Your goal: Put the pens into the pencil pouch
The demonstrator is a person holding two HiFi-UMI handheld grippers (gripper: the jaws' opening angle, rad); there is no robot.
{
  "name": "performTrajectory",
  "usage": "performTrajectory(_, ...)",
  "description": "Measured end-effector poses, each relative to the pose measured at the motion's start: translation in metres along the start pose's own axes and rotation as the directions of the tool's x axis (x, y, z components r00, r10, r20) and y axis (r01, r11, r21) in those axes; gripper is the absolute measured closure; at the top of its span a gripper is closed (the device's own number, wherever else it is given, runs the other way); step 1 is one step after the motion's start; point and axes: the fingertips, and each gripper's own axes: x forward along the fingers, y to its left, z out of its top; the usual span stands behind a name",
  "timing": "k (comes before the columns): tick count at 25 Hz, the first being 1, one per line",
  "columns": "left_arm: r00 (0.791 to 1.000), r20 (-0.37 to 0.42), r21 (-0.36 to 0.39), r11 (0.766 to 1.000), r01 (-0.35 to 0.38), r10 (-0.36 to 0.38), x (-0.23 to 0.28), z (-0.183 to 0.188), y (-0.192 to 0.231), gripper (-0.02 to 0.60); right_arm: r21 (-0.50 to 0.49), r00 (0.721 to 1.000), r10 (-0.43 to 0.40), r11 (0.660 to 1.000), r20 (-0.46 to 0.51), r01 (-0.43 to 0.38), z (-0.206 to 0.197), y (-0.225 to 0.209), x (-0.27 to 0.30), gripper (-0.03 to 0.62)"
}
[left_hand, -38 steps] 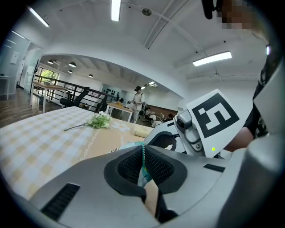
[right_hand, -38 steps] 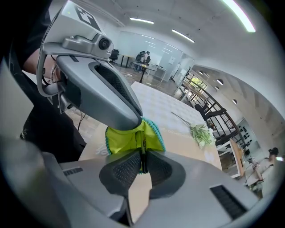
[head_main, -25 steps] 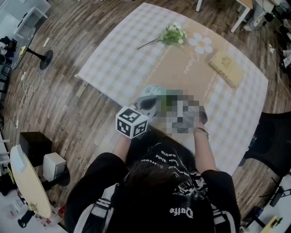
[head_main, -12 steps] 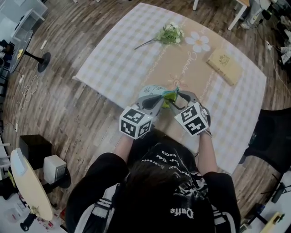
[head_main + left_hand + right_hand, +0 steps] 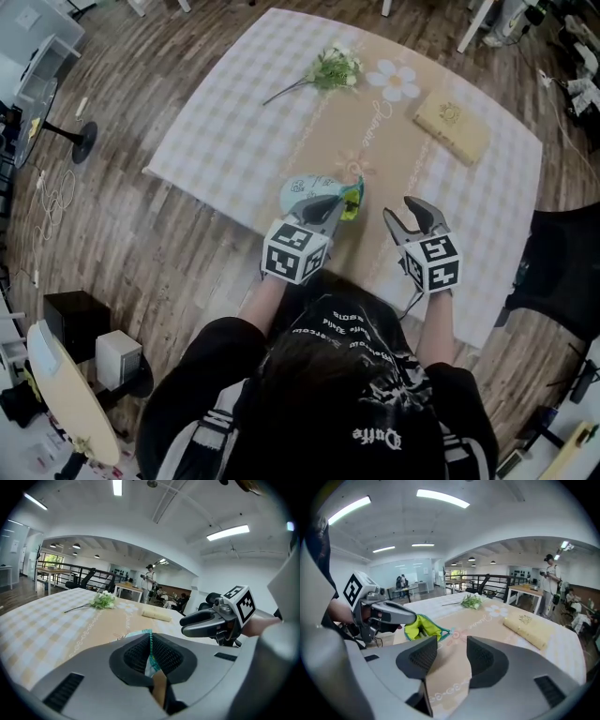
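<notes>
The left gripper [image 5: 337, 202] has its fingers clamped on the zippered rim of the soft, pale fabric pencil pouch [image 5: 305, 190], which lies slumped on the checked cloth surface [image 5: 244, 112] with its yellow-green lining showing. Right of the pouch, the right gripper [image 5: 410, 212] holds its ribbed fingers apart and empty.

Black lettered shirt [image 5: 361, 398], grey tools [image 5: 336, 204] [image 5: 410, 214]

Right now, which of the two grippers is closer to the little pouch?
Left. The left gripper is shut on the edge of the pouch; the right gripper stands open and empty, apart from it, to its right in the head view.
</notes>
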Motion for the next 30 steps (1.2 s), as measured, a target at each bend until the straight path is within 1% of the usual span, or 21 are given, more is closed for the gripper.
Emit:
performTrajectory(2,1.0,-0.018,-0.004,1.0,0.002,-0.003,0.007,-0.005,-0.004,0.551,0.066,1.0,-0.02,0.998,0.019,0.019,-0.009,-0.008,-0.008,0.401)
performTrajectory(4,0.999,-0.033,-0.005,1.0,0.007,-0.007,0.013,-0.01,-0.009,0.551,0.109,1.0,-0.021,0.994,0.019,0.018,-0.02,-0.012,-0.014,0.401)
performTrajectory(6,0.999,-0.05,-0.003,1.0,0.01,-0.01,0.019,-0.016,-0.013,0.551,0.131,0.999,-0.029,0.991,0.015,0.027,-0.031,-0.014,-0.019,0.401)
performTrajectory(10,0.996,-0.093,-0.017,1.0,0.005,-0.006,0.029,-0.033,-0.018,0.551,0.182,0.996,-0.089,0.98,0.011,0.086,-0.045,-0.026,-0.027,0.401)
performTrajectory(13,0.992,-0.125,-0.019,1.0,-0.007,0.005,0.035,-0.045,-0.022,0.551,0.215,0.994,-0.111,0.971,0.017,0.105,-0.051,-0.032,-0.032,0.401)
performTrajectory(17,0.986,-0.167,-0.026,0.999,-0.026,0.021,0.041,-0.059,-0.027,0.551,0.221,0.995,-0.103,0.97,0.014,0.097,-0.059,-0.033,-0.034,0.401)
performTrajectory(21,0.978,-0.208,-0.035,0.999,-0.04,0.032,0.045,-0.07,-0.031,0.551,0.226,0.991,-0.13,0.966,0.015,0.123,-0.065,-0.04,-0.035,0.399)
performTrajectory(27,0.955,-0.291,-0.005,0.998,-0.065,0.061,0.049,-0.101,-0.038,0.549,0.224,0.992,-0.129,0.967,0.014,0.122,-0.075,-0.042,-0.037,0.398)
performTrajectory(30,0.943,-0.325,-0.016,0.997,-0.08,0.071,0.049,-0.114,-0.038,0.534,0.211,0.989,-0.144,0.968,0.013,0.138,-0.08,-0.045,-0.039,0.398)
